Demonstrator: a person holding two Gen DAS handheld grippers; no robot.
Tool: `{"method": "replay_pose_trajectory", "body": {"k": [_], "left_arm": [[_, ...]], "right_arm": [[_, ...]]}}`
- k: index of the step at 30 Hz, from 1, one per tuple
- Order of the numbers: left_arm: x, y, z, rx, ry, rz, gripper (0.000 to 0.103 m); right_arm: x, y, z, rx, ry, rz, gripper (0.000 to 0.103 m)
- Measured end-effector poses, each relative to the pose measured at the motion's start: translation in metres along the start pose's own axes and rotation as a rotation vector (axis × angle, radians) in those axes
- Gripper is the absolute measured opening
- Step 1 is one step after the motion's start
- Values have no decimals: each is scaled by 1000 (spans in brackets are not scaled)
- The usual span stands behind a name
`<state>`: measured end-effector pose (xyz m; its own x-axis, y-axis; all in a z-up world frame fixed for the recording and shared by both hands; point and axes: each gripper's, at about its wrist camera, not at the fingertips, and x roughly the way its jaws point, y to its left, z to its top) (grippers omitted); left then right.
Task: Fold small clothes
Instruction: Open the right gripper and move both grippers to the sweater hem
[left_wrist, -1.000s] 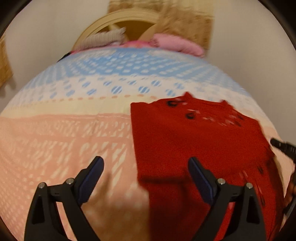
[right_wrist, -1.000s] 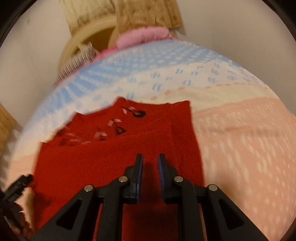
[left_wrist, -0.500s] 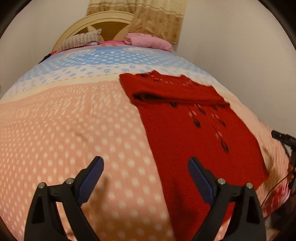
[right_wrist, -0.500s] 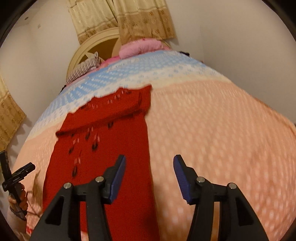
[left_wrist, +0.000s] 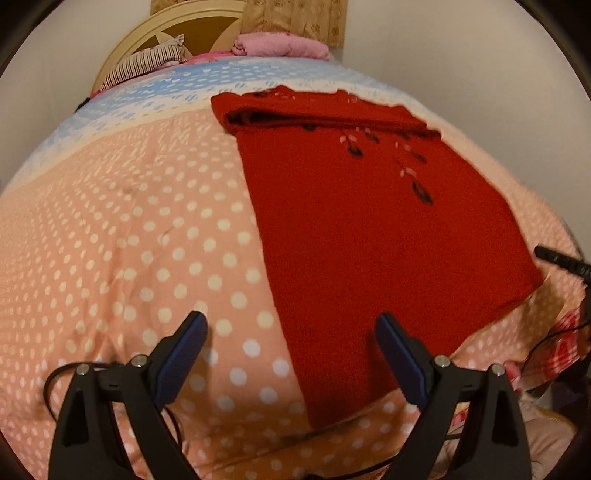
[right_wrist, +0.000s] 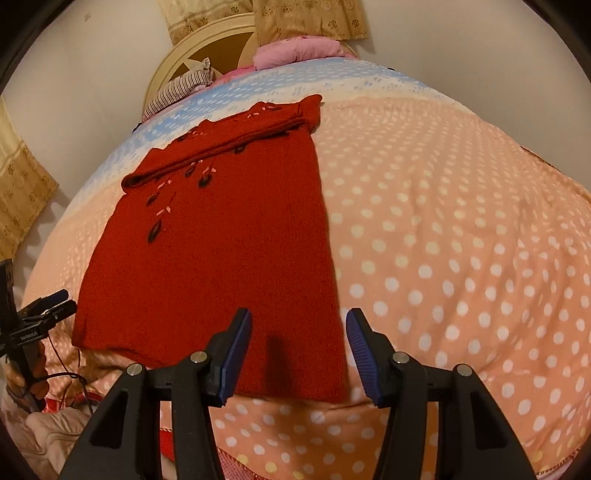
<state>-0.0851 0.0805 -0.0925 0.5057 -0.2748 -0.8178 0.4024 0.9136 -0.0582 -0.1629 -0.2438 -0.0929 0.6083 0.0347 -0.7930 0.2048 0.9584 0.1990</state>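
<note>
A red knit sweater (left_wrist: 369, 229) (right_wrist: 221, 258) with black and pink leaf stitching lies flat on the polka-dot bedspread (left_wrist: 129, 240) (right_wrist: 461, 240). Its top part is folded over in a band at the far end. My left gripper (left_wrist: 291, 332) hovers open above the sweater's near left corner, one finger over the cloth and the other over the bedspread. Above the near right corner of the hem my right gripper (right_wrist: 299, 332) stands open too. Nothing lies between either pair of fingers. Each gripper's tip shows at the edge of the other's view.
At the bed's head are a round wooden headboard (left_wrist: 184, 22), a striped pillow (left_wrist: 144, 62), a pink pillow (left_wrist: 280, 46) and tan curtains (right_wrist: 310, 18). White walls flank the bed. Cables and crumpled fabric (right_wrist: 55, 424) hang at the near edge.
Both grippers have drawn back from the far end of the sweater to its near hem. The right gripper's jaws went from nearly shut to open. The folded top band now lies on the sweater.
</note>
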Motion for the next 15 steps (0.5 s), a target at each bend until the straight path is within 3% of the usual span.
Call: {"method": "replay_pose_trajectory", "body": {"k": [5, 10, 15], "left_arm": [[6, -9, -8, 14, 58, 31, 95], [4, -15, -17, 44, 67, -18, 95], [-2, -11, -24, 30, 58, -73, 95]], "right_arm": [[3, 1, -5, 18, 19, 21, 54], [5, 10, -18, -55, 56, -50, 54], [11, -6, -26, 29, 104, 7, 54]]}}
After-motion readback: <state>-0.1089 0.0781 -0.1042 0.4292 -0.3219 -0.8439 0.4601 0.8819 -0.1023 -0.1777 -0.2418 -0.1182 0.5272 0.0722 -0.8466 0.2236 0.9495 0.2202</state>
